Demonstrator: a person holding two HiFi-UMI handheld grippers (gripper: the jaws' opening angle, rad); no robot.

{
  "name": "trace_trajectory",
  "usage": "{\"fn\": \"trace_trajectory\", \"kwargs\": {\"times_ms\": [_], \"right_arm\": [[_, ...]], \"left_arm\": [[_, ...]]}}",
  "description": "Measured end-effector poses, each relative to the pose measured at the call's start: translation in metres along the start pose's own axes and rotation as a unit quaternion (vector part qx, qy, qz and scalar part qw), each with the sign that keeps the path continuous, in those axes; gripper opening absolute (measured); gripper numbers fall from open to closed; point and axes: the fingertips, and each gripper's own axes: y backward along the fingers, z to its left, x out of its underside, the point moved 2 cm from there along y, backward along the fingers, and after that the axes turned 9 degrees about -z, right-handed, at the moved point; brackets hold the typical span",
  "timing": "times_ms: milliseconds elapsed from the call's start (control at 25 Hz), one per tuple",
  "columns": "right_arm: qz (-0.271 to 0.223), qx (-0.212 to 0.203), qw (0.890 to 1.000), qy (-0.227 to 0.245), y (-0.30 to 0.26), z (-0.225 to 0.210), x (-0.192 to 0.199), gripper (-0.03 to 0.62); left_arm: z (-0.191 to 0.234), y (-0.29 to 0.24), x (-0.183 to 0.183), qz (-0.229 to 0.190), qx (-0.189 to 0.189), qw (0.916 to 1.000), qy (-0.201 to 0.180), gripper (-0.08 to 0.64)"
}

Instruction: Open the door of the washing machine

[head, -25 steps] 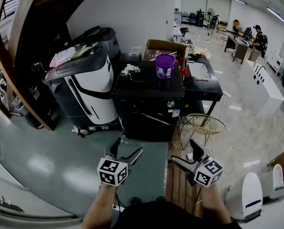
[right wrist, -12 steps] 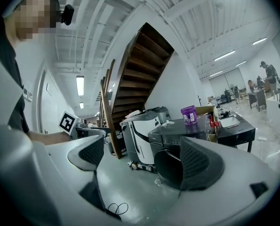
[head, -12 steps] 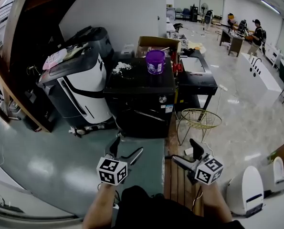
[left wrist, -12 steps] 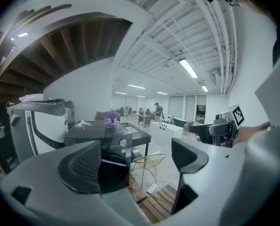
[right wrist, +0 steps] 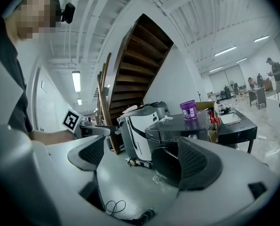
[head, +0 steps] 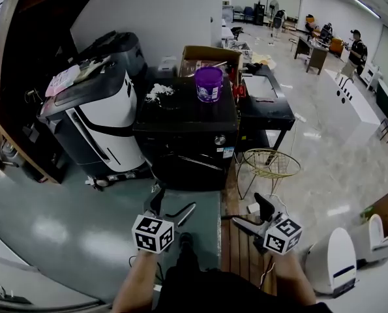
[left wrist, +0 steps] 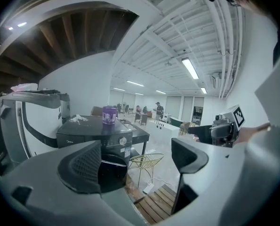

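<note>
The black front-loading washing machine (head: 180, 119) stands ahead of me with its round dark door (head: 180, 165) closed against its front. A purple tub (head: 208, 83) sits on its top. My left gripper (head: 174, 199) hangs open in the air short of the door, nothing between its fingers. My right gripper (head: 251, 212) is open too, to the right and a little lower. In the left gripper view the washing machine (left wrist: 95, 134) and its door (left wrist: 112, 171) show between the spread jaws of the left gripper (left wrist: 135, 161). In the right gripper view the door (right wrist: 165, 164) lies partly behind the right jaw of the right gripper (right wrist: 140, 157).
A white-and-black appliance (head: 99, 119) stands left of the machine, a black table (head: 268, 113) right of it. A gold wire basket stand (head: 272, 165) is in front of the table. A cardboard box (head: 210, 56) is behind. Wooden slats (head: 242, 253) and white units (head: 334, 263) lie at my right.
The head view has drifted forward and left, so the washing machine sits slightly closer and more to the left. My right gripper has dropped a little. Both grippers remain open.
</note>
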Motion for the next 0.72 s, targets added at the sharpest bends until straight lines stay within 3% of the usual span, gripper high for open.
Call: {"fn": "trace_trajectory", "kwargs": {"times_ms": [400,720], "right_arm": [[0.027,-0.009,1.0,-0.004,-0.129,-0.032,-0.008,0.495],[0.059,-0.009,0.998,-0.005,-0.207,-0.04,-0.008,0.494]], "left_arm": [[0.108,-0.066,-0.013,0.022,0.018,0.9995,0.017,0.466],[0.178,-0.089,-0.011,0.034,0.019,0.9984,0.041,0.466]]}}
